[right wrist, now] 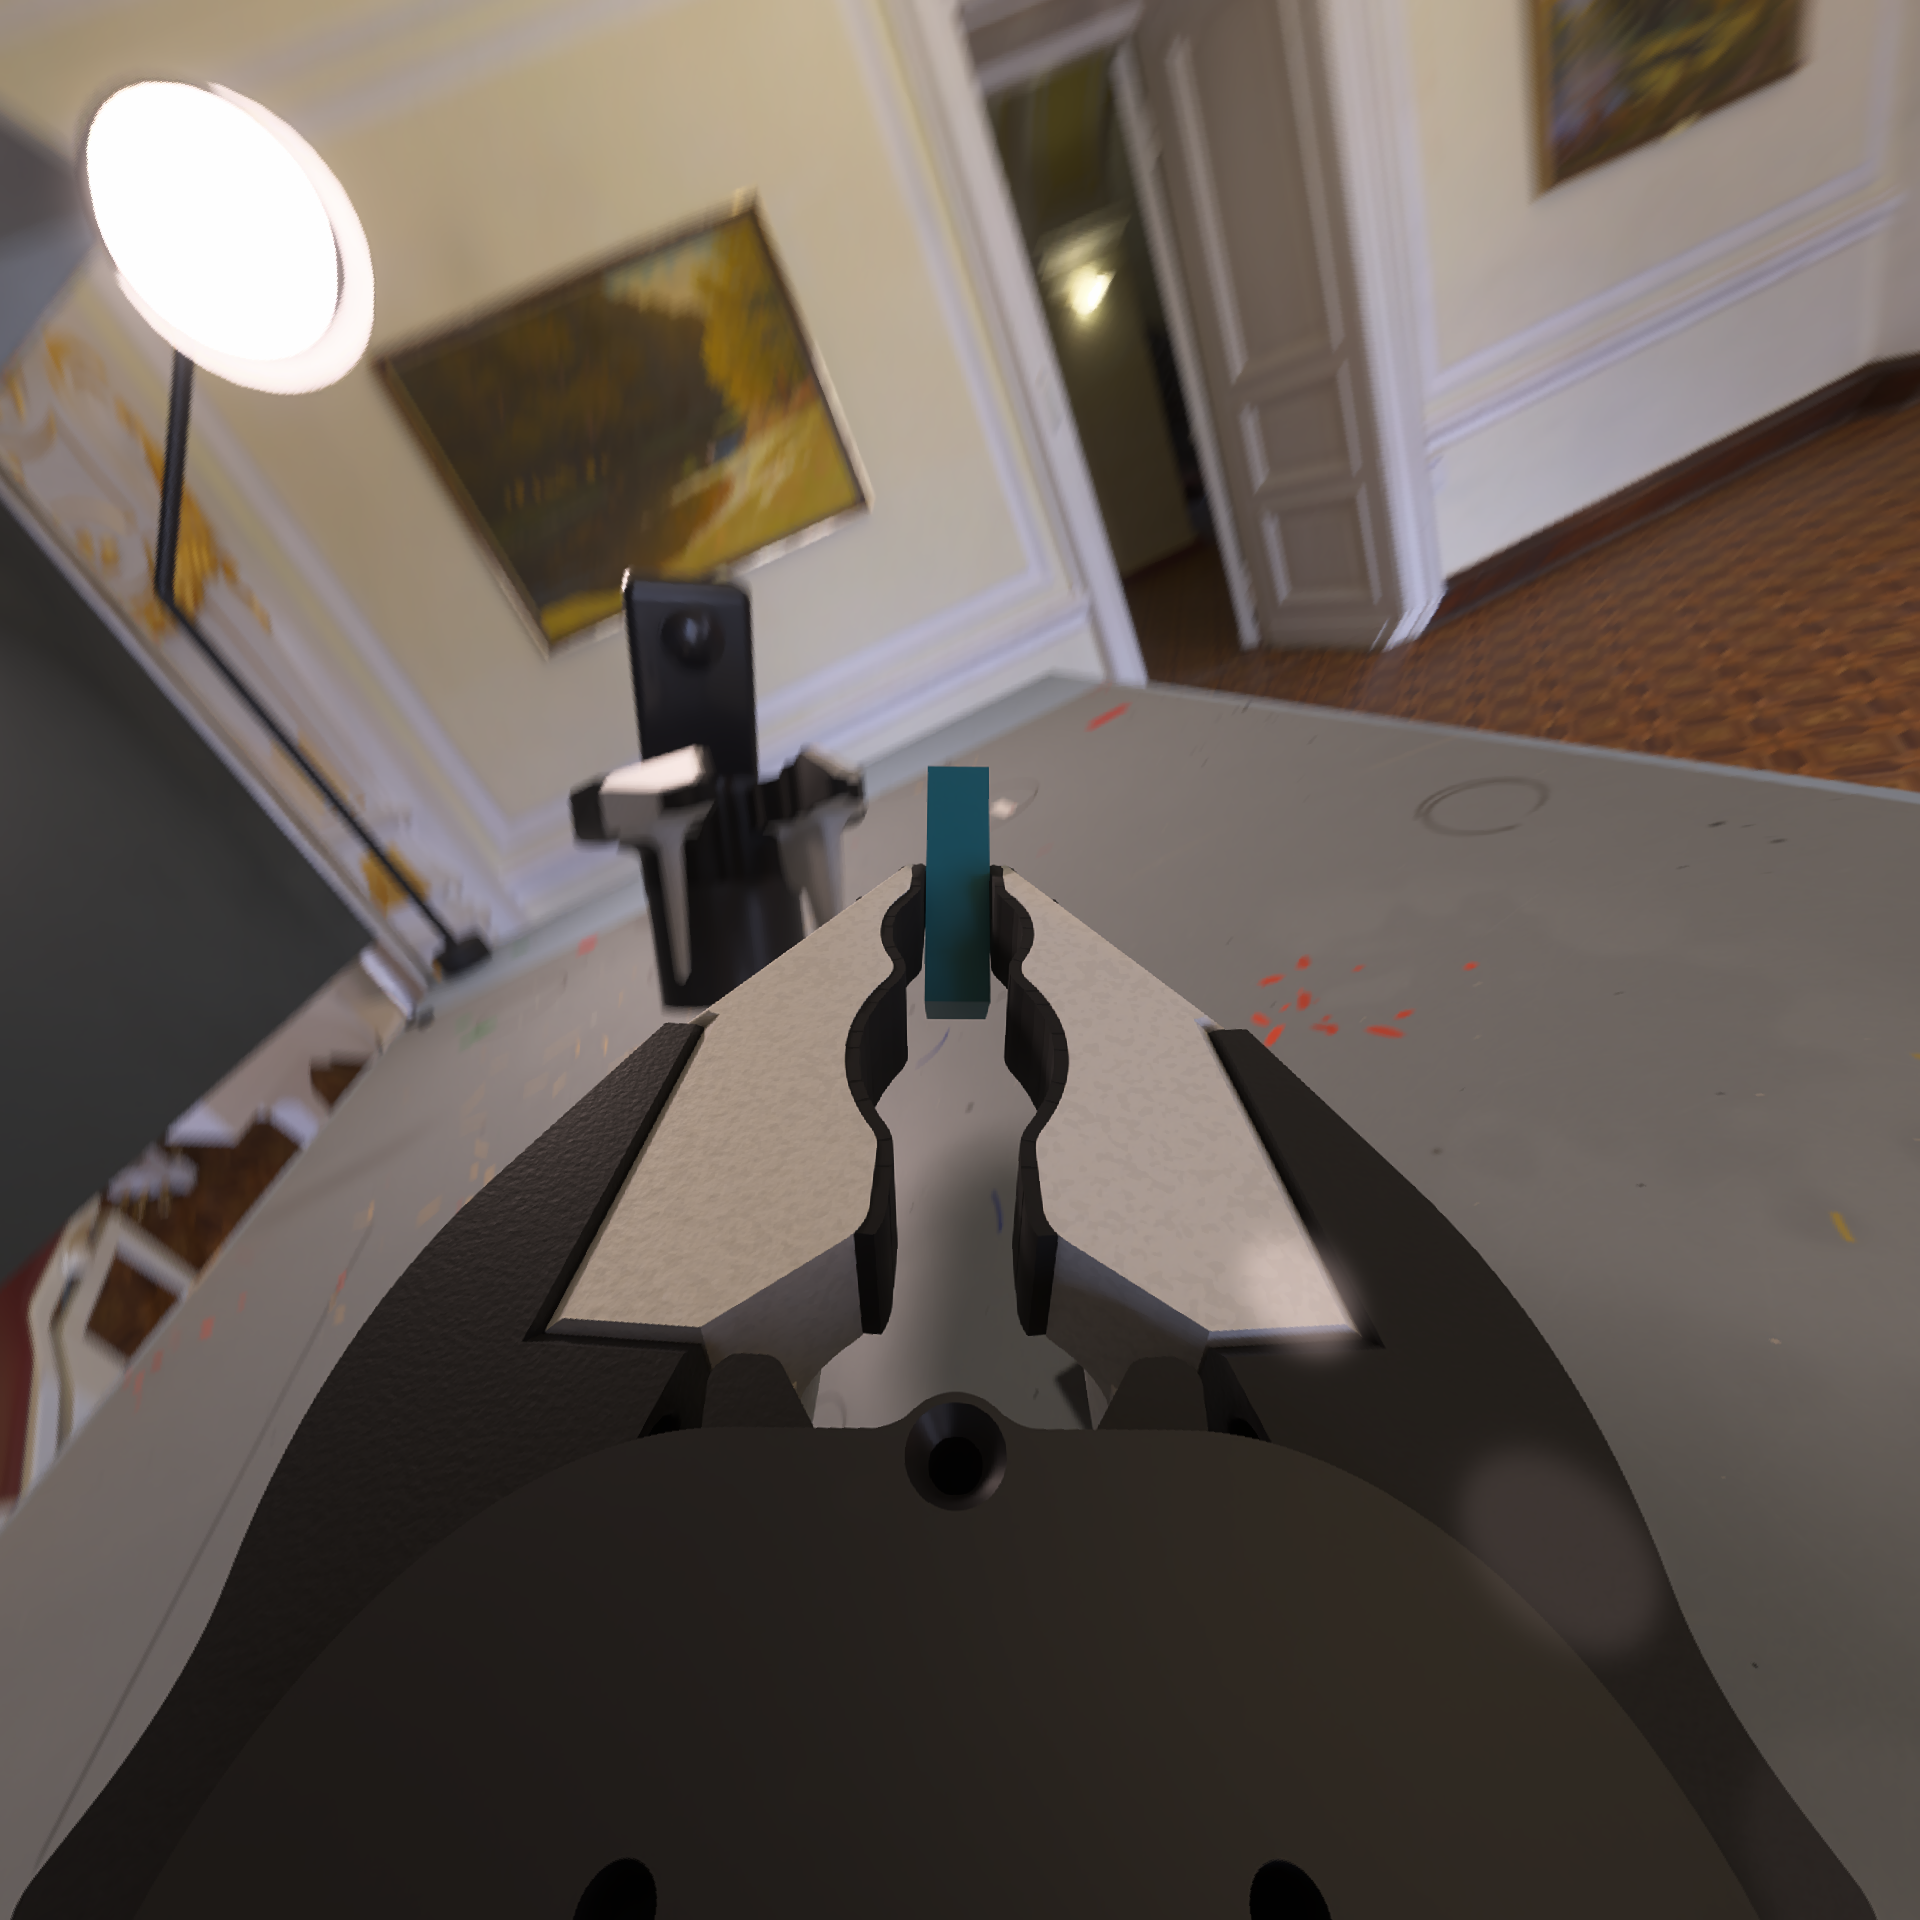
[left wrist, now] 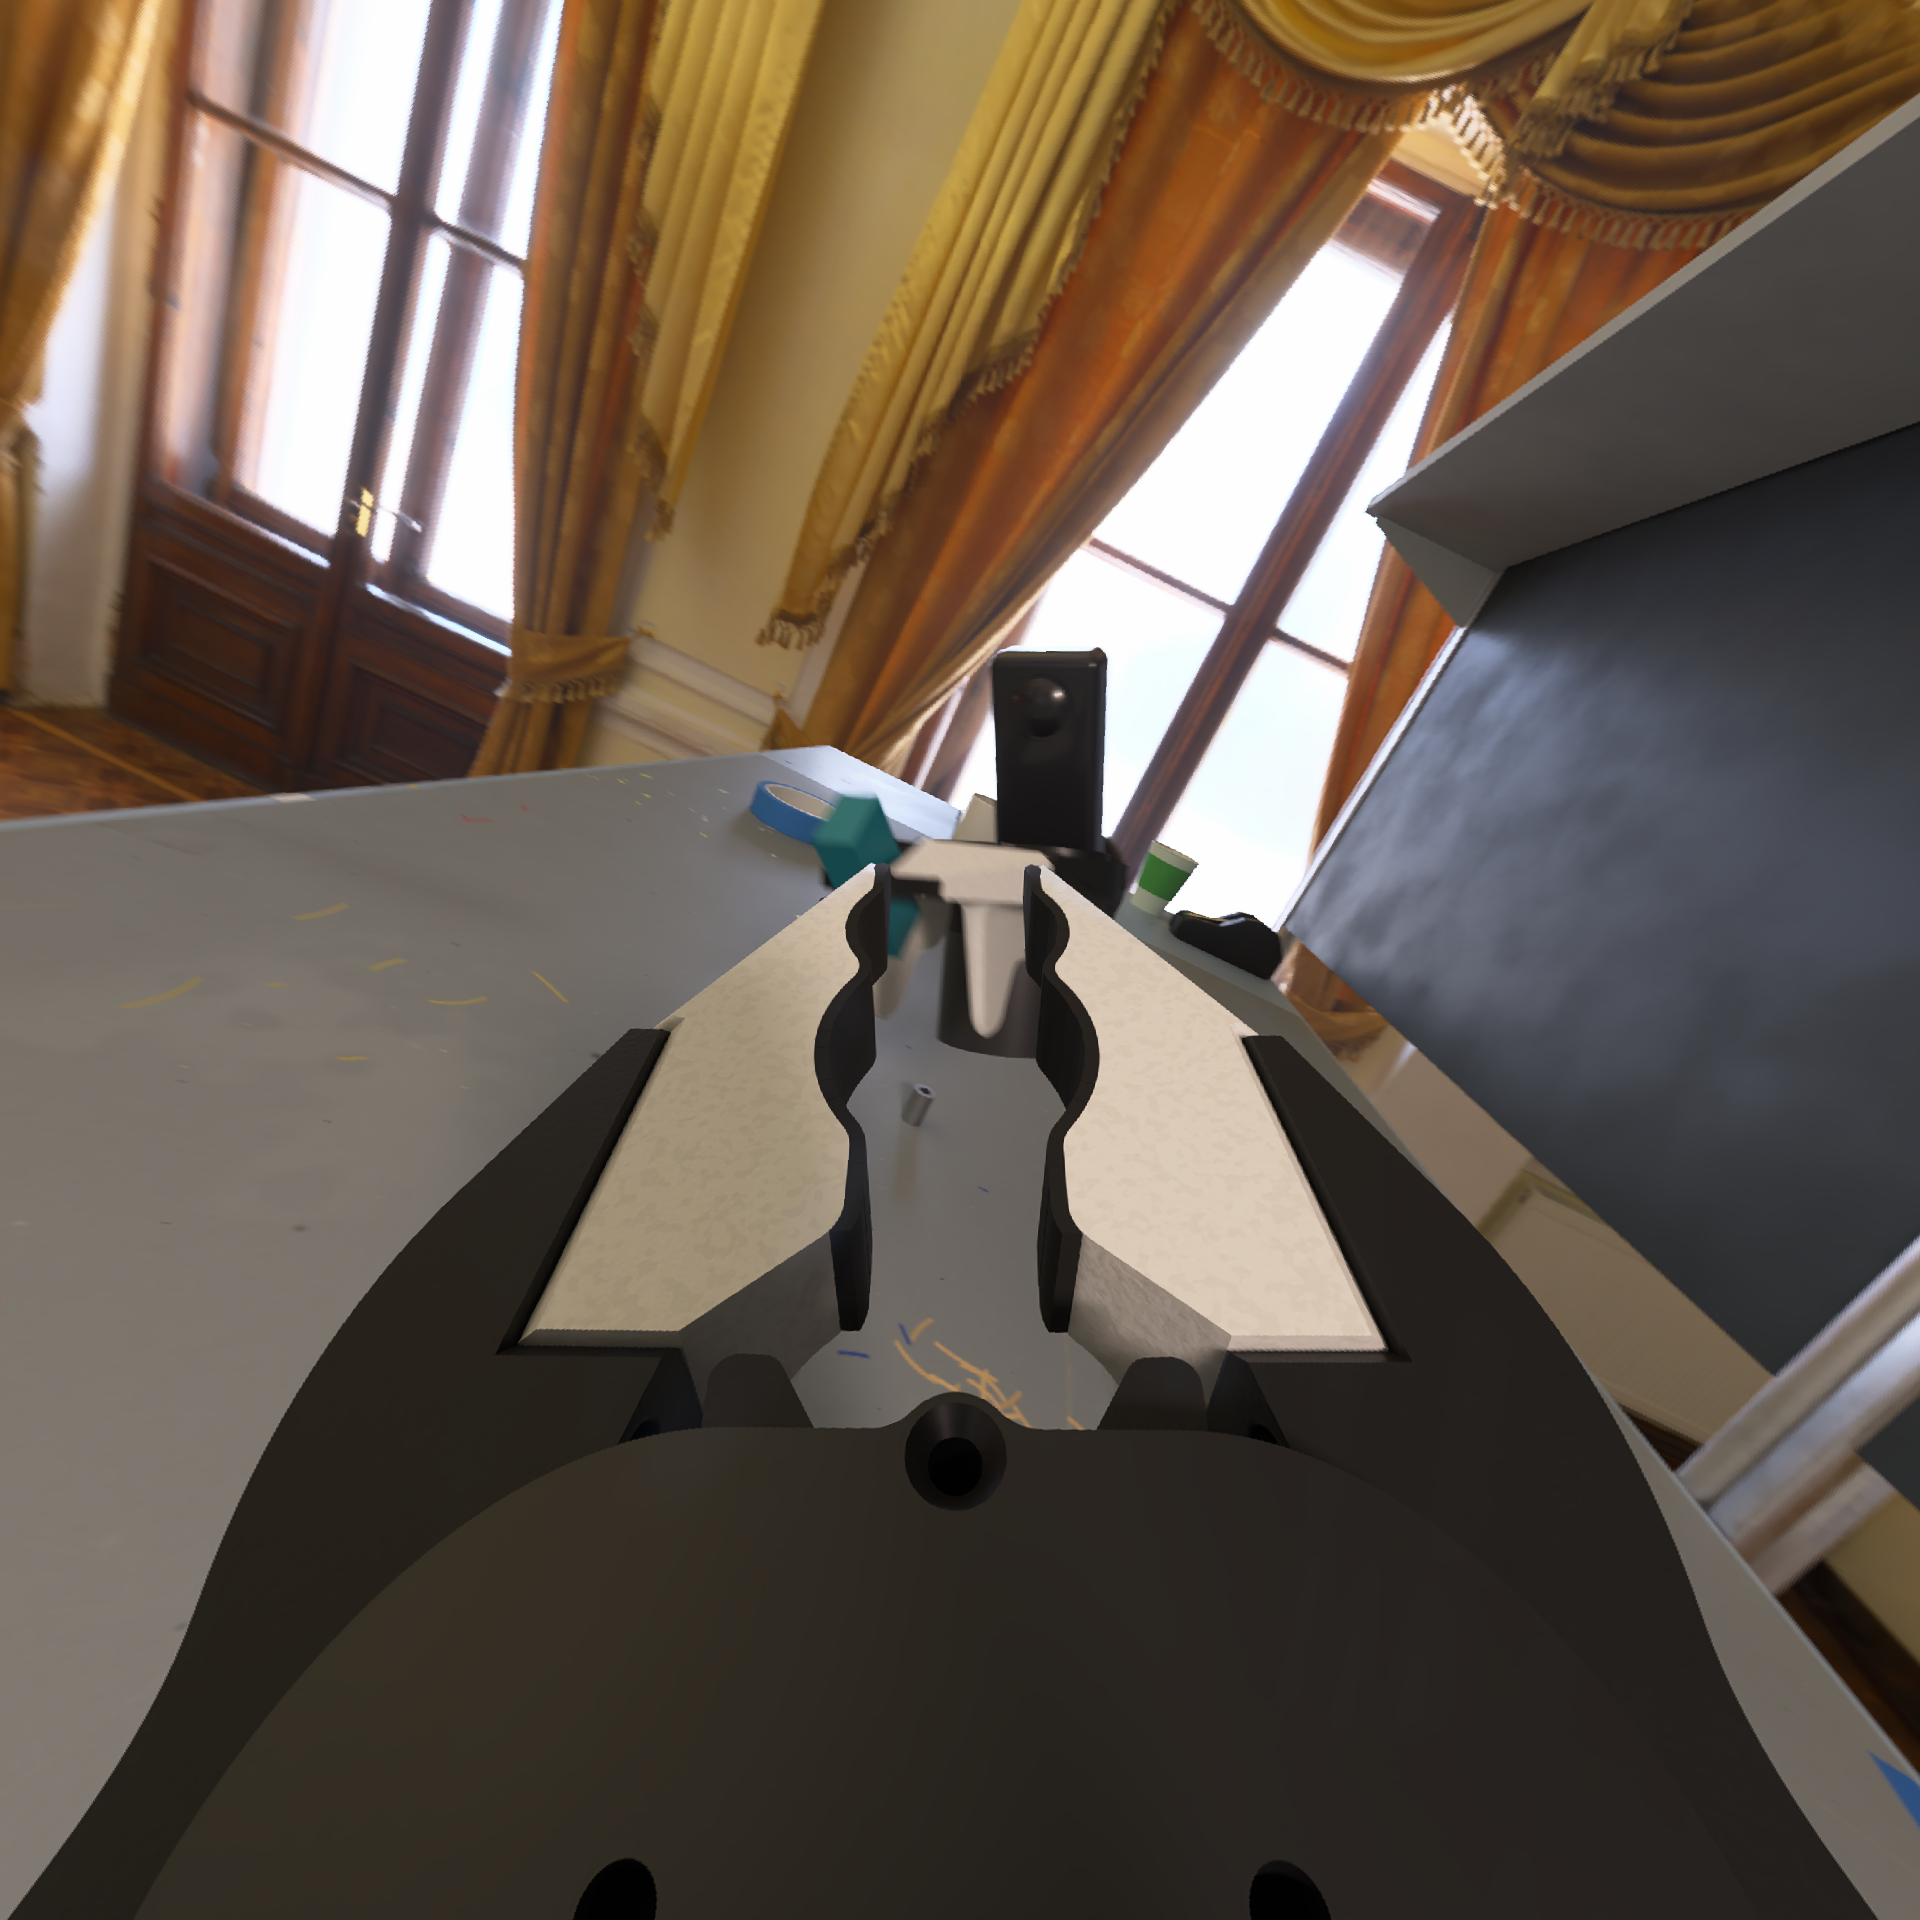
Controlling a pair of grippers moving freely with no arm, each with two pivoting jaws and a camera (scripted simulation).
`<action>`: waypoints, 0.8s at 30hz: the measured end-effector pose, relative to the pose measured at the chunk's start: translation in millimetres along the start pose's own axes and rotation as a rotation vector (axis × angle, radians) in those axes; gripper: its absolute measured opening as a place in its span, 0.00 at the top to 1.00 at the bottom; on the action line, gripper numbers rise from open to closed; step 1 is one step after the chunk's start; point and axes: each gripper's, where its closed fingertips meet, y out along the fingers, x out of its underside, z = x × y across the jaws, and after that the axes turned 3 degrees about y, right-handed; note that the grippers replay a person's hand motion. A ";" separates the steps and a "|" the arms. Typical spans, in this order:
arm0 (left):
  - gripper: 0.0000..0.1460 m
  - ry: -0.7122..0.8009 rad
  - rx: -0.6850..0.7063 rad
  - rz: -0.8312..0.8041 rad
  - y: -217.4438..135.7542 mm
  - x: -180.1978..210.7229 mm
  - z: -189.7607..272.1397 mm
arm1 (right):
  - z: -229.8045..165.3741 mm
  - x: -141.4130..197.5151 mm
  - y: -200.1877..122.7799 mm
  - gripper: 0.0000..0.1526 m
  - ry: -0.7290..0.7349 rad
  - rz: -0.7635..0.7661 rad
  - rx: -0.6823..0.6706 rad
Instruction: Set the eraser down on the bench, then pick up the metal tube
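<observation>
My right gripper (right wrist: 956, 883) is shut on a teal eraser (right wrist: 956, 904), which stands upright between its fingertips above the grey bench (right wrist: 1455, 1039). In the left wrist view the eraser (left wrist: 857, 836) shows held aloft ahead, below the right gripper's black body (left wrist: 1047, 748). A small metal tube (left wrist: 920, 1103) stands on the bench (left wrist: 364, 1039), seen between my left gripper's fingers and some way ahead of them. My left gripper (left wrist: 956, 883) is open and empty. It also shows in the right wrist view (right wrist: 743, 894), facing me at the left.
A blue tape roll (left wrist: 784, 805), a green cup (left wrist: 1164, 878) and a black object (left wrist: 1226, 940) sit at the bench's far side. A dark board (left wrist: 1610, 831) under a grey shelf rises on the right. A round lamp (right wrist: 229, 239) stands at the bench edge.
</observation>
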 end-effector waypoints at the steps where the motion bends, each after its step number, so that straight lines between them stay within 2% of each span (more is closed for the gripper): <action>1: 0.83 0.018 -0.015 0.009 -2.5 -3.5 -1.3 | -8.4 7.0 2.3 0.93 -0.031 -0.061 -0.017; 2: 0.83 0.035 -0.032 0.028 -6.3 -8.9 -3.2 | -22.7 18.3 4.1 0.93 -0.075 -0.150 -0.065; 4: 0.83 0.060 -0.082 0.084 -17.7 -22.2 -10.5 | -52.7 60.4 2.1 0.93 -0.188 -0.434 -0.163; 6: 0.83 0.079 -0.126 0.100 -29.2 -28.7 -20.0 | -68.0 112.6 -4.7 0.93 -0.264 -0.710 -0.147; 8: 0.83 0.113 -0.179 0.046 -37.5 -26.5 -30.8 | -78.5 159.3 -11.4 0.93 -0.289 -0.887 -0.118; 11: 0.83 0.163 -0.247 -0.001 -43.8 -25.2 -40.3 | -86.2 194.7 -15.3 0.93 -0.351 -0.925 -0.044; 14: 0.83 0.159 -0.244 0.043 -45.1 -30.7 -38.6 | -97.6 205.0 -17.7 0.93 -0.268 -0.882 -0.045; 17: 0.84 0.178 -0.275 0.031 -48.6 -32.3 -42.5 | -100.2 208.4 -22.9 0.93 -0.306 -0.855 -0.038; 21: 0.85 0.307 -0.481 -0.086 -73.0 -28.9 -72.3 | -98.5 212.9 -35.2 0.93 -0.394 -0.841 -0.032; 24: 0.86 0.361 -0.674 -0.183 -108.8 -28.1 -103.3 | -94.8 218.5 -44.6 0.93 -0.375 -0.865 -0.001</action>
